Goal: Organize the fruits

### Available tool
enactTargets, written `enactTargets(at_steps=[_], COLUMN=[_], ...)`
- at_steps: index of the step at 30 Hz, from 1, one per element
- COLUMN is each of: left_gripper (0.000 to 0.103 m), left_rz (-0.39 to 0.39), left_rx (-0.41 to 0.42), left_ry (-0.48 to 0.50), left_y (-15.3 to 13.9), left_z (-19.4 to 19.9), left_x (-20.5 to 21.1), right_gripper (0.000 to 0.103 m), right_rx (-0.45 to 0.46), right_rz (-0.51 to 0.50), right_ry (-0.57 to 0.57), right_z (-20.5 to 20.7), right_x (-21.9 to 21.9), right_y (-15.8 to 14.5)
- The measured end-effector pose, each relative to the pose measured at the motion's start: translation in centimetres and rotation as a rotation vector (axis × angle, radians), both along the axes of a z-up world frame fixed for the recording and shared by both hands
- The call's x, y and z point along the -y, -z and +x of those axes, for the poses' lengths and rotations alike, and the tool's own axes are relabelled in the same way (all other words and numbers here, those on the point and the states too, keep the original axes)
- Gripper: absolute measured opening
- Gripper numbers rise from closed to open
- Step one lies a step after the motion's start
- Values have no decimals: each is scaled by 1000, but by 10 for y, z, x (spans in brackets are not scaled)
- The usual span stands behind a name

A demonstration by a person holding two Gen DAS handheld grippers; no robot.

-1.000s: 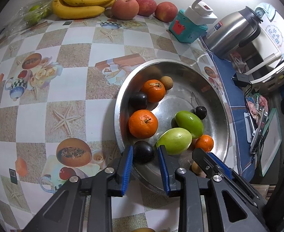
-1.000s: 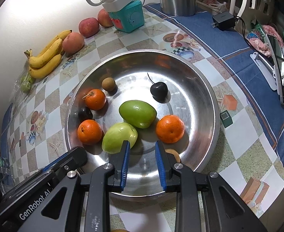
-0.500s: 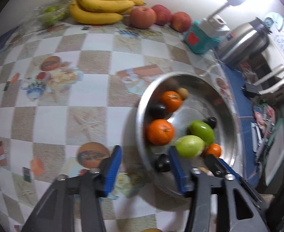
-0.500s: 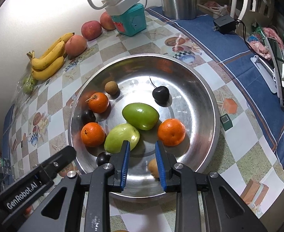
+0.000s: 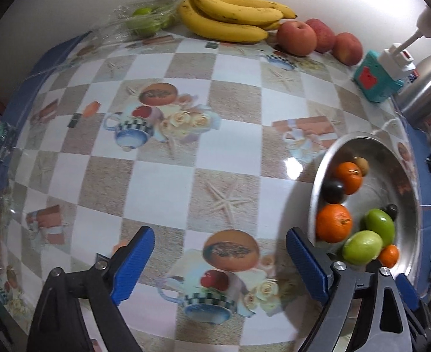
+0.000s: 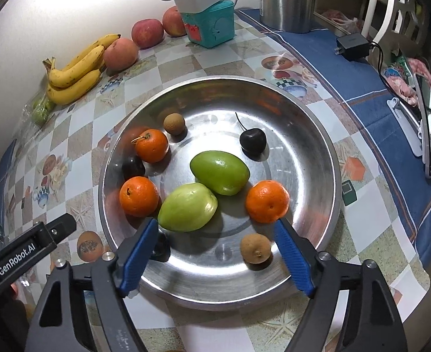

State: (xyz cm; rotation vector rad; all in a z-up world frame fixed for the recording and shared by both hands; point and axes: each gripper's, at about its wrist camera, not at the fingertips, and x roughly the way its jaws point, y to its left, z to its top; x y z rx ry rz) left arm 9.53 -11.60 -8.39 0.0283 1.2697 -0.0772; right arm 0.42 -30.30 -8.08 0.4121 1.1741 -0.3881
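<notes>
**Bowl partly filled, both grippers empty**

Both jaws are opening with nothing pinched. The left hand-held gripper [image 5: 220,264] hangs spread over bare table [image 5: 162,187], beside the metal bowl [image 6: 329,176]. The right hand-held gripper [image 6: 217,253] hangs over the bowl's near rim, its jaws either side of a brown longan [image 6: 255,248] without touching it.

In the bowl:
- three oranges [image 6: 267,201]
- two green mangoes [image 6: 220,171]
- two longans
- three dark fruits, one half hidden behind the right gripper's finger [image 6: 139,252]

Left by the wall, likely still to sort:
- one bunch of bananas [image 5: 230,14]
- three apples [image 5: 296,38]
- bagged green fruit [image 5: 145,23], count unclear
</notes>
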Motion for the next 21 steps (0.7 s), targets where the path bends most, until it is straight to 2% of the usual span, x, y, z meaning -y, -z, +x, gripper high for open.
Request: enactTargets(at_steps=[4, 10, 13, 21], left_gripper=[94, 94, 94, 94], left_rz=[46, 132, 146, 215], left_rx=[11, 57, 91, 98], left_ry=[5, 2, -12, -57], left_y=[1, 3, -1, -3], left_z=[2, 5, 3, -7], left_x=[-3, -5, -10, -26], right_gripper=[99, 99, 99, 99], right_rx=[12, 24, 27, 24], right_rz=[-3, -20, -22, -21], right_ry=[-38, -80, -86, -82], right_z=[2, 5, 5, -2], right_x=[-5, -15, -18, -27], right_y=[2, 1, -1, -4])
